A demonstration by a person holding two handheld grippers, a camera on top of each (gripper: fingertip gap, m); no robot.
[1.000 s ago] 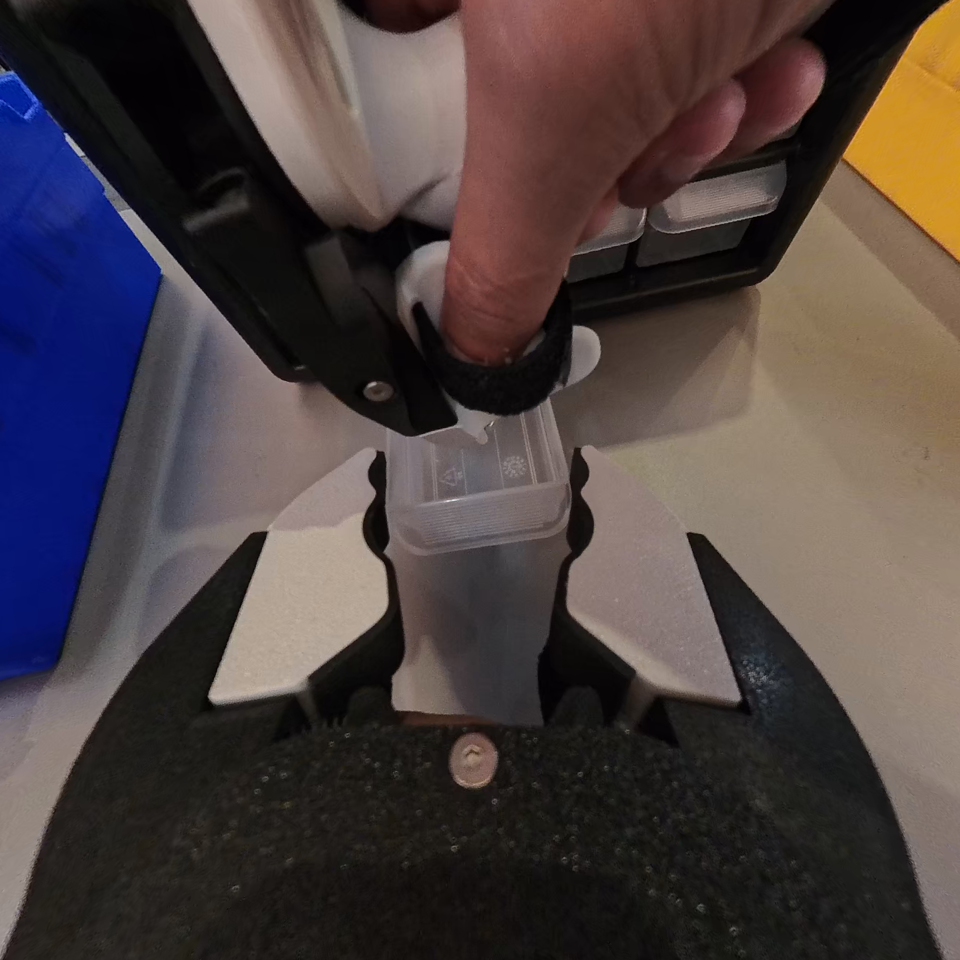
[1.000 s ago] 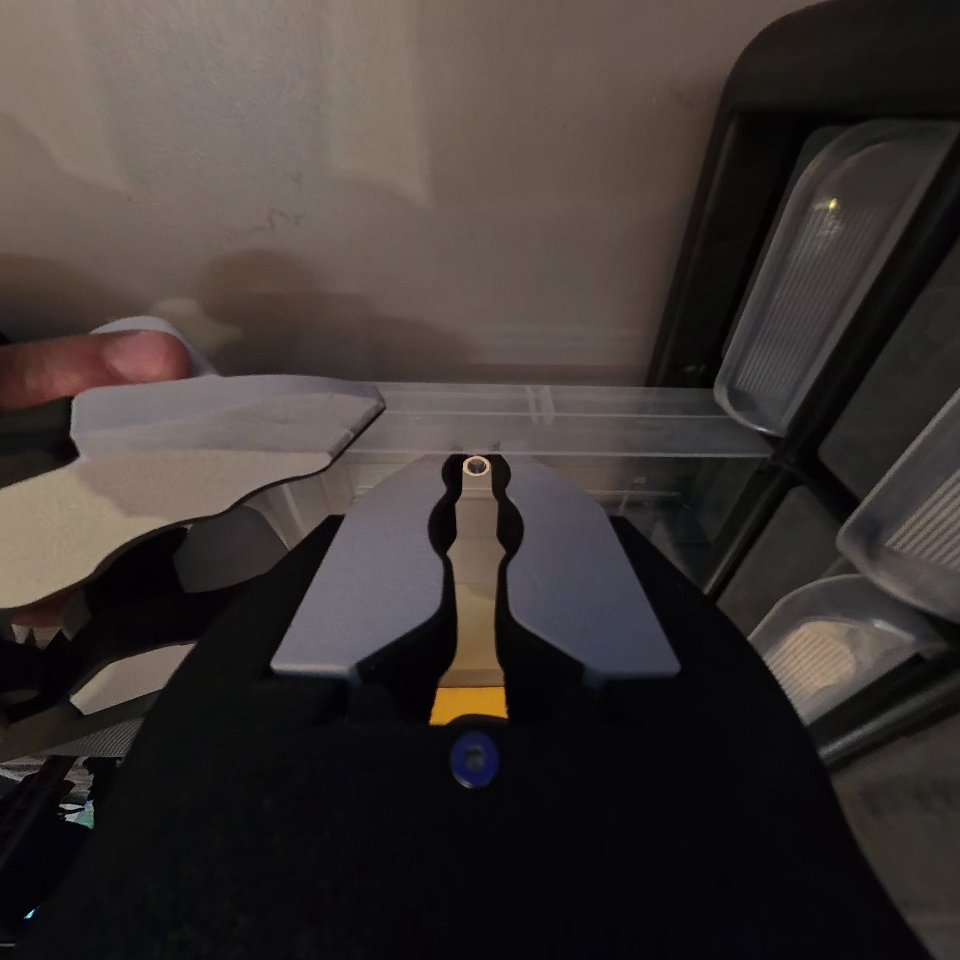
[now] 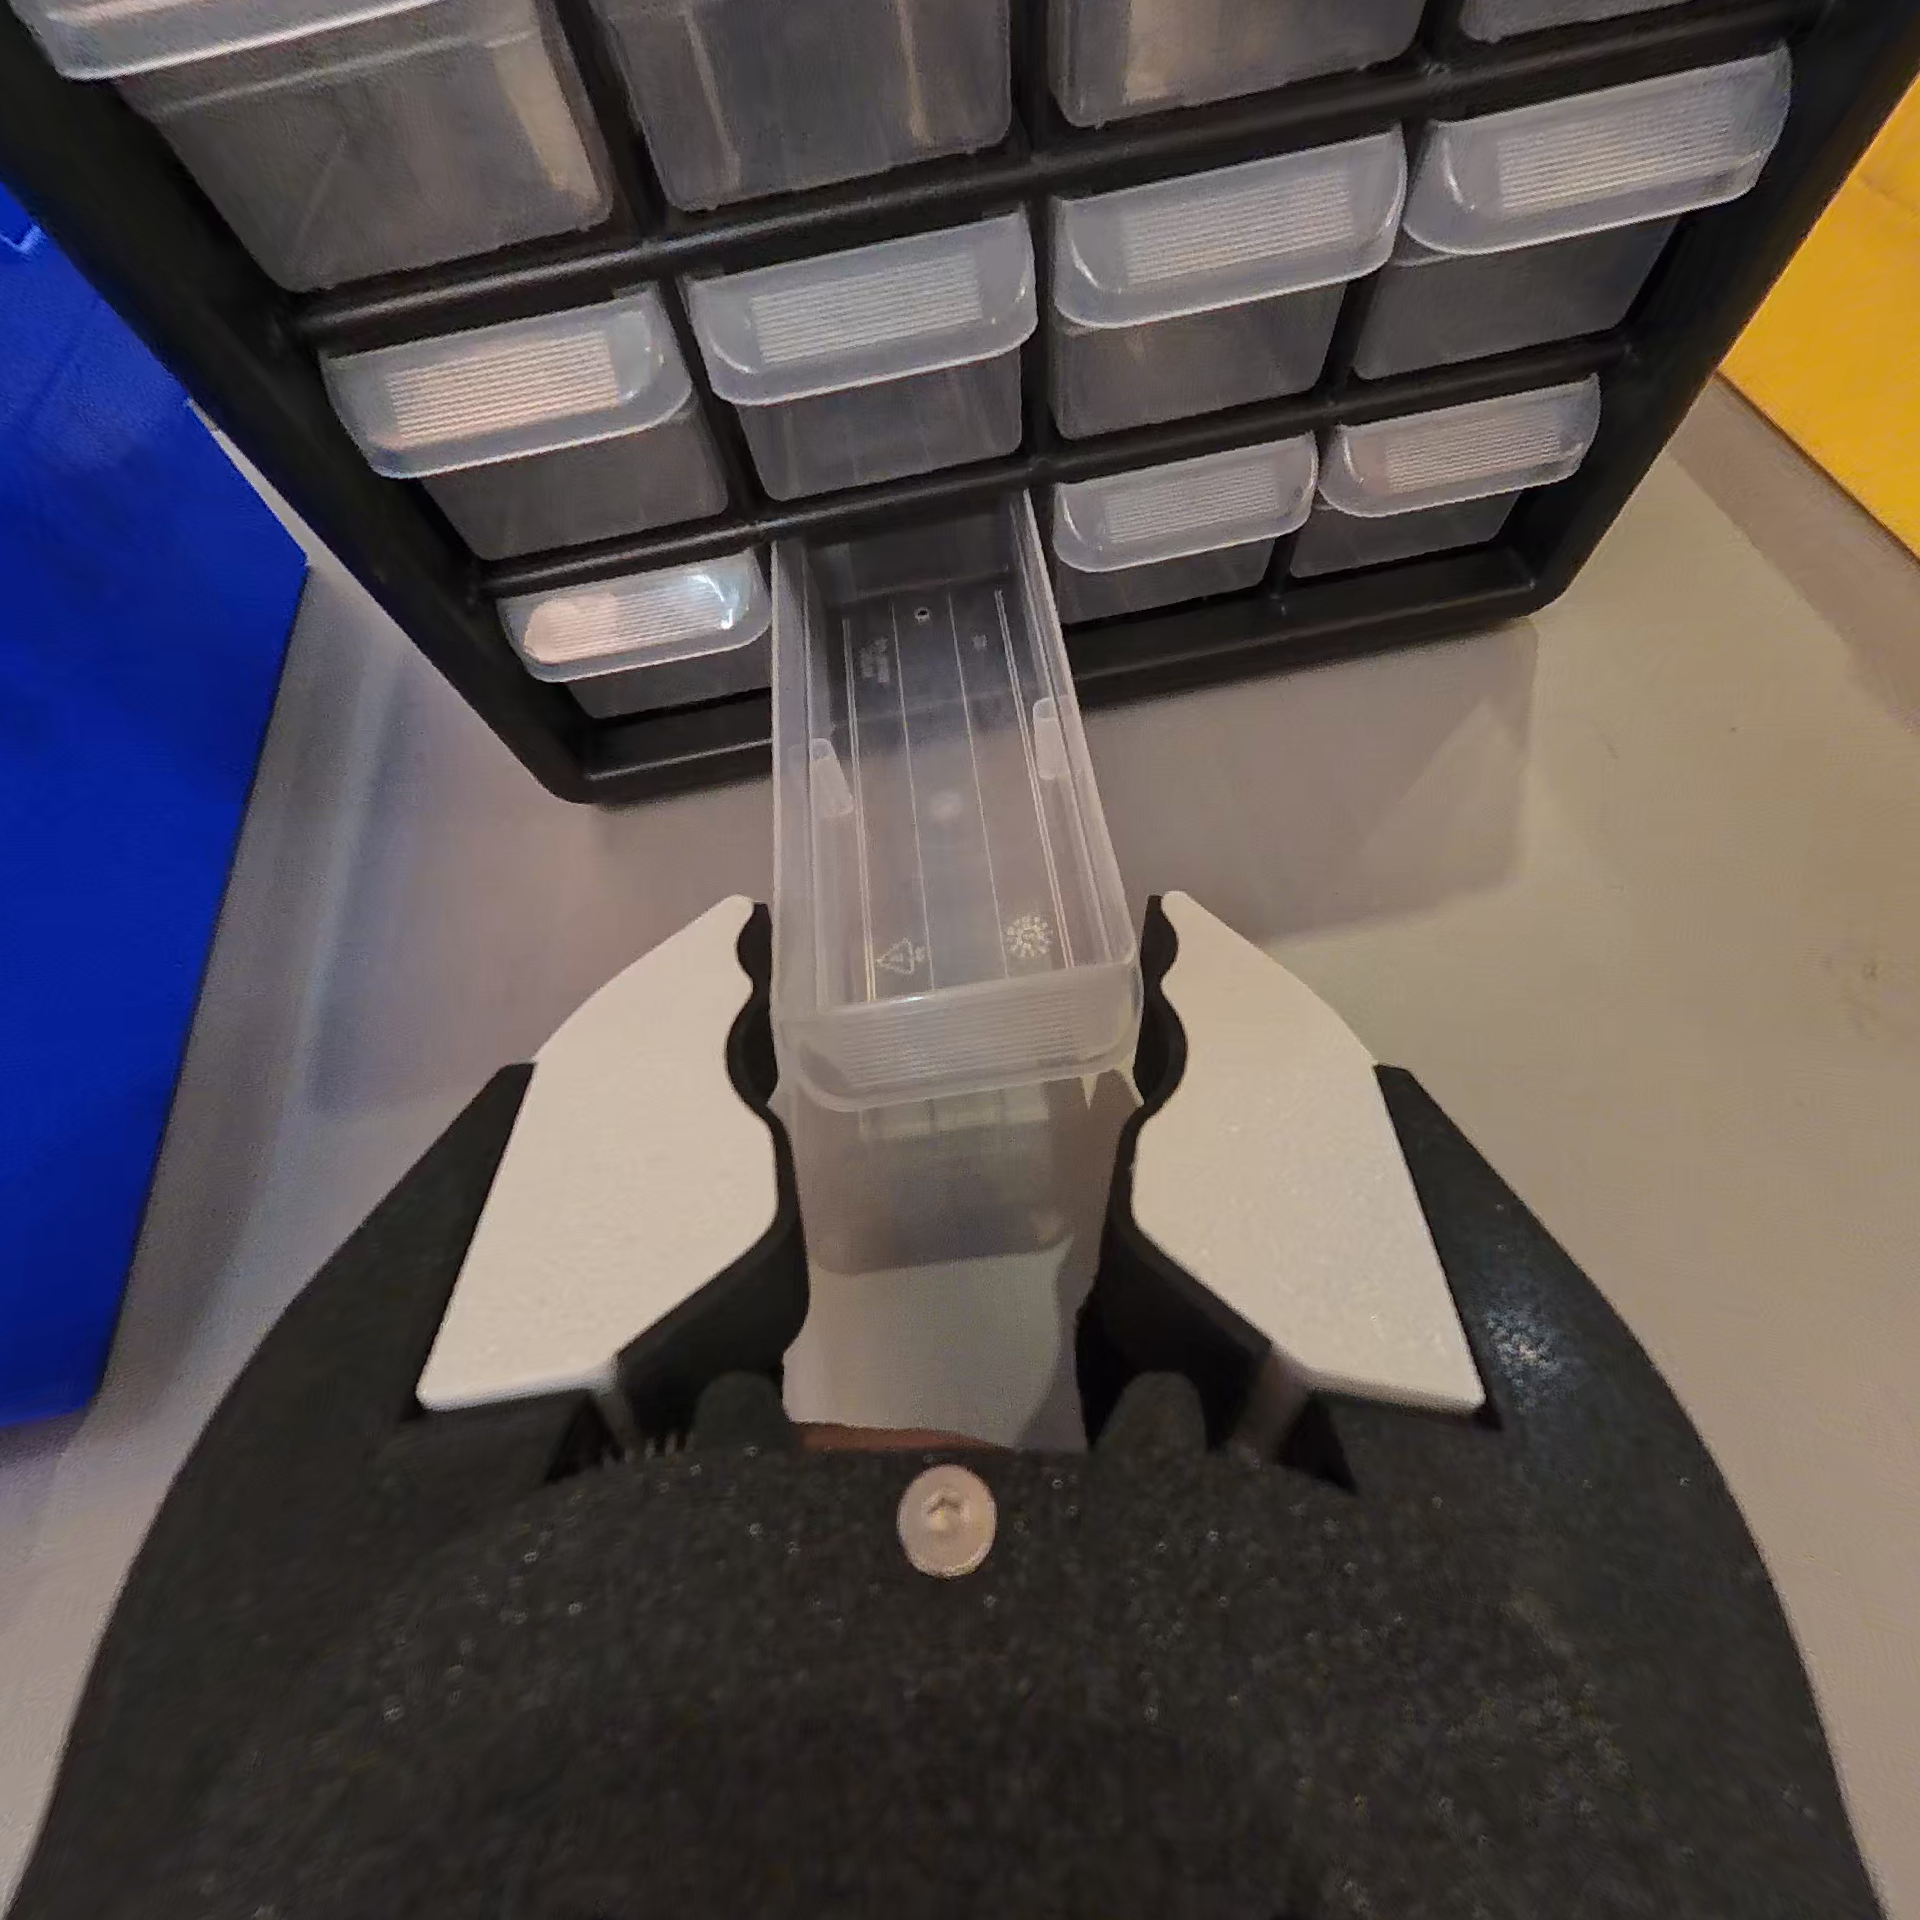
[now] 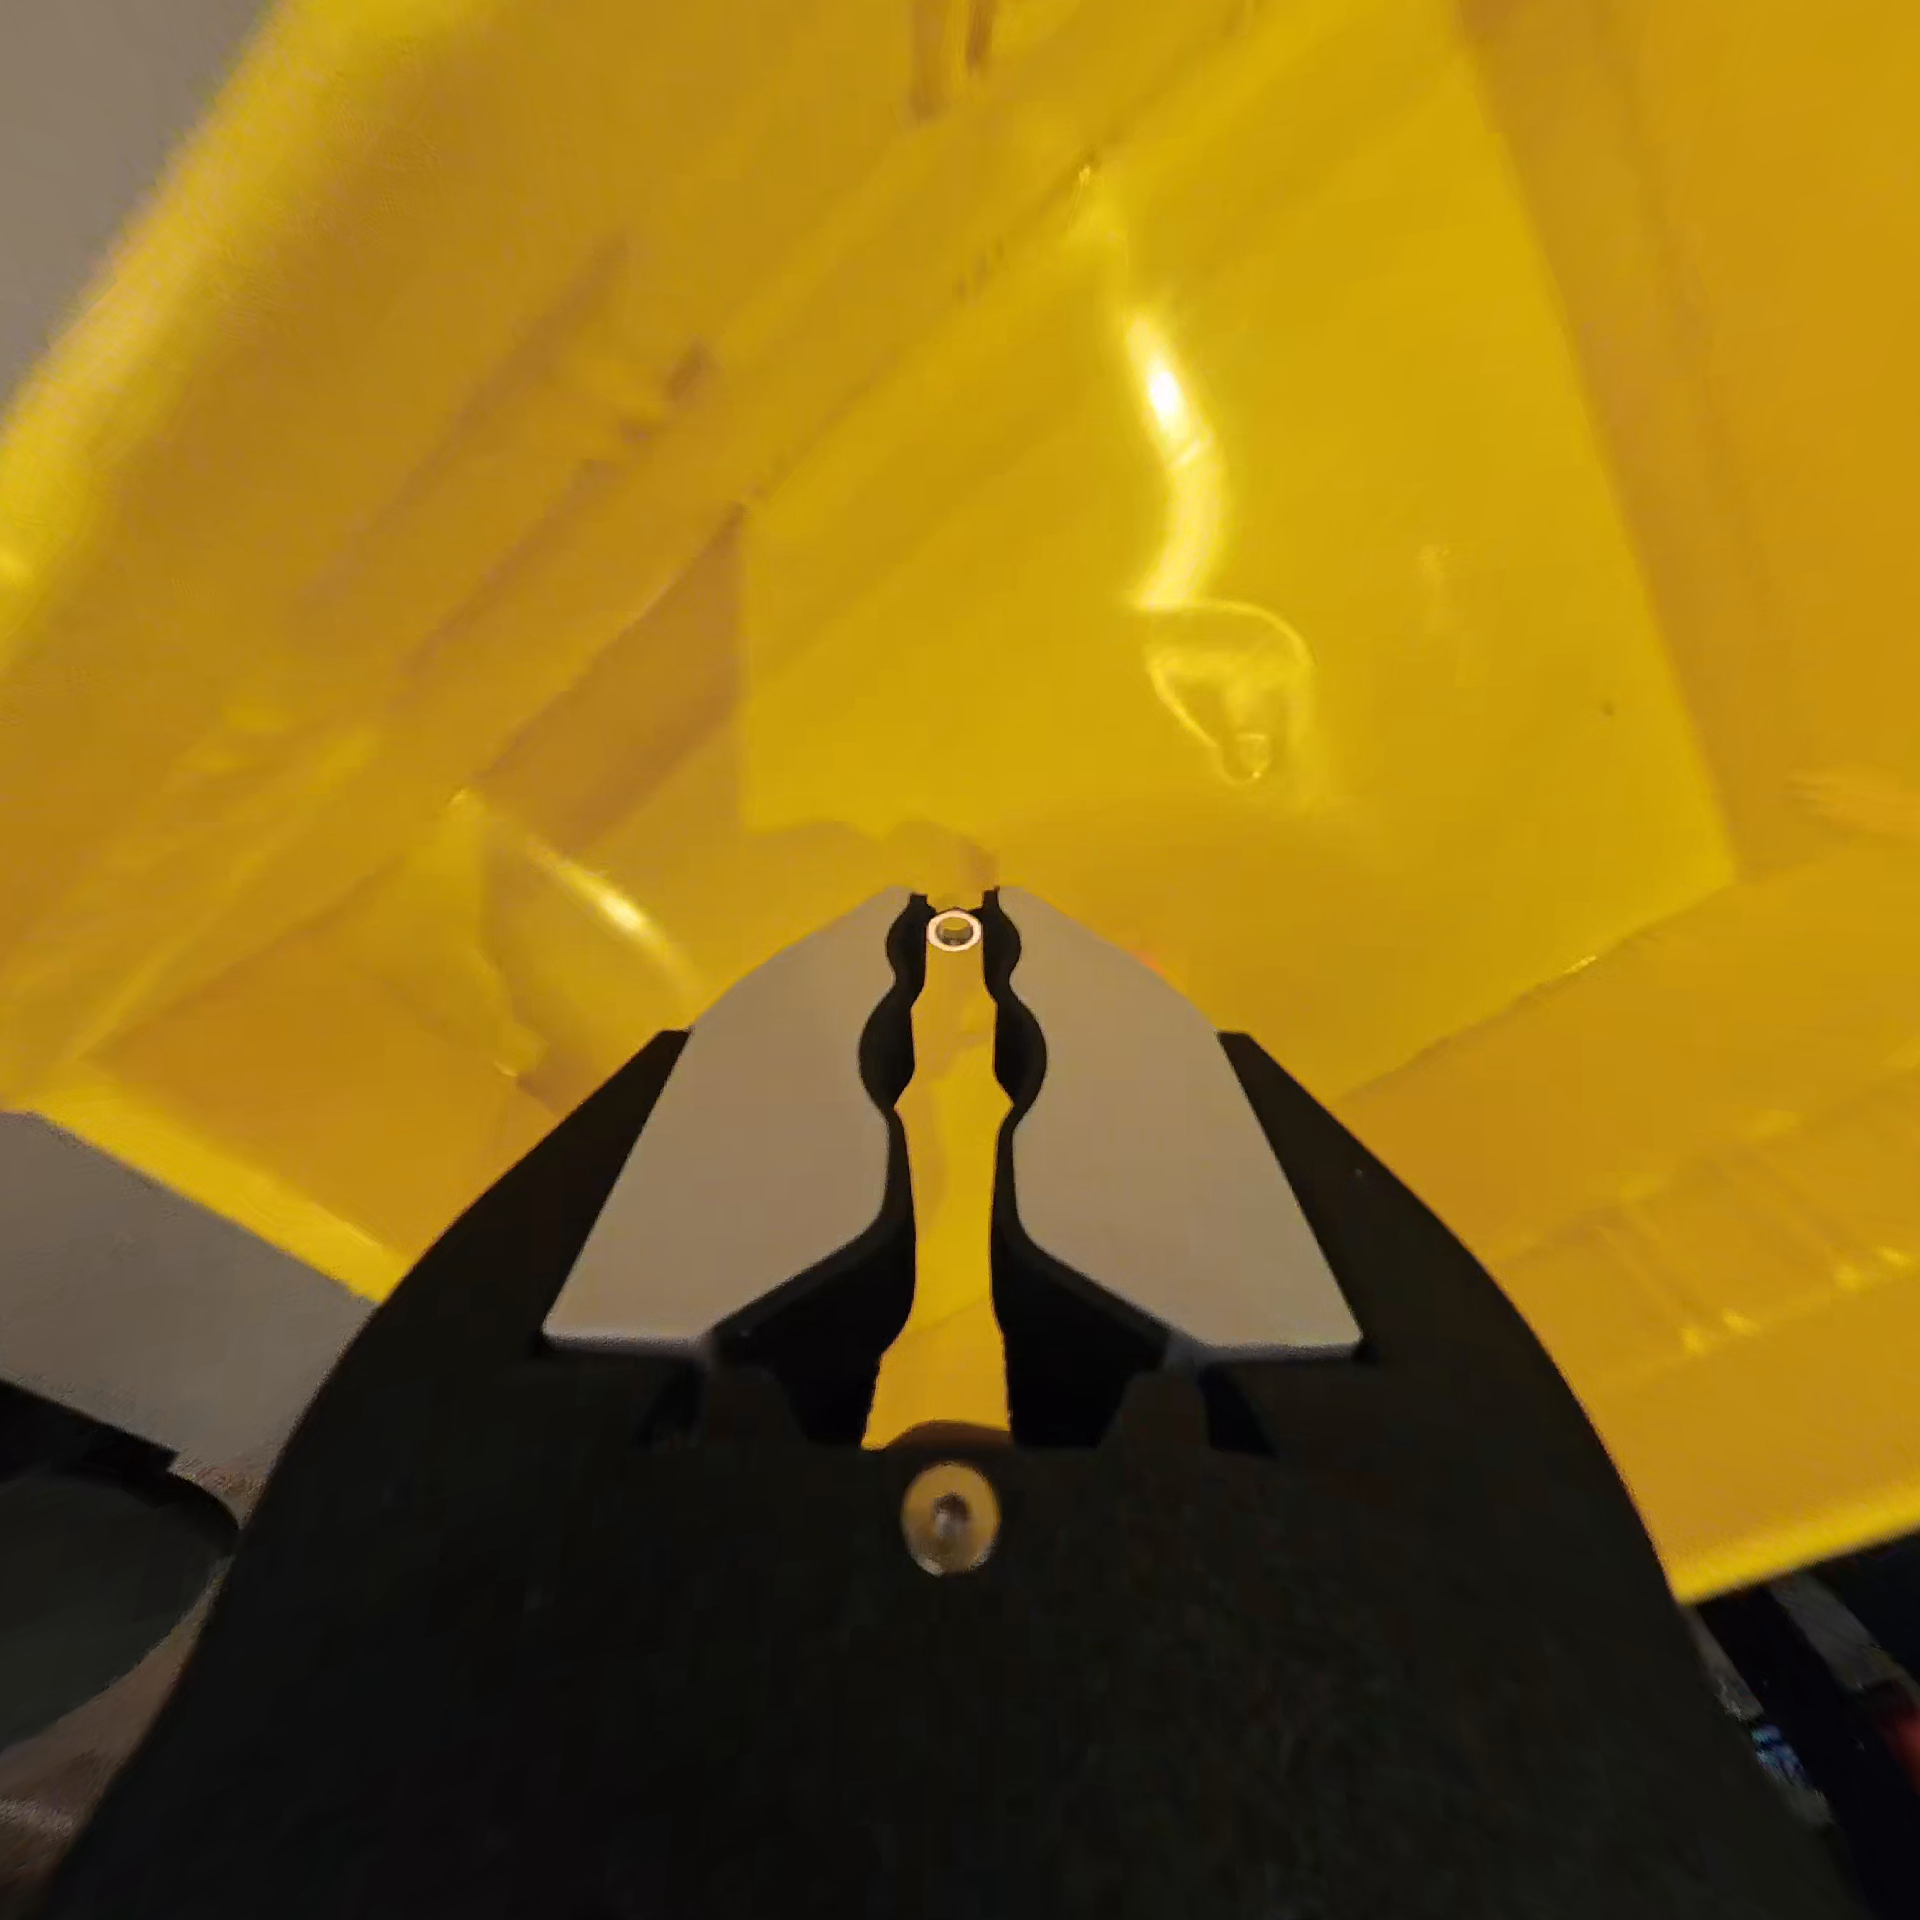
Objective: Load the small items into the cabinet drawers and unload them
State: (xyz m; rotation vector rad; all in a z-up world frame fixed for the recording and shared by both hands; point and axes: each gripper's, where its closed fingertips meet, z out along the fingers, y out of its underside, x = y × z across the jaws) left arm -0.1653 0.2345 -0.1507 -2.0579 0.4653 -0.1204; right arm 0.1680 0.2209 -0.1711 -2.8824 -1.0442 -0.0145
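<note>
Here, drawer (image 3: 951, 862) (pulled out) points lengthwise toward the tool (image 3: 956, 925).

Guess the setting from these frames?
Likely a workshop or parts-sorting bench: a black small-parts cabinet of clear drawers on a grey tabletop, flanked by a blue bin and a yellow bin.

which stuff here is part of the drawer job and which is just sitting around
In the job:
- open clear drawer, gripped by left gripper
- black drawer cabinet
- small metal ring, pinched by right gripper
- yellow bin

Lying about:
- blue bin
</note>
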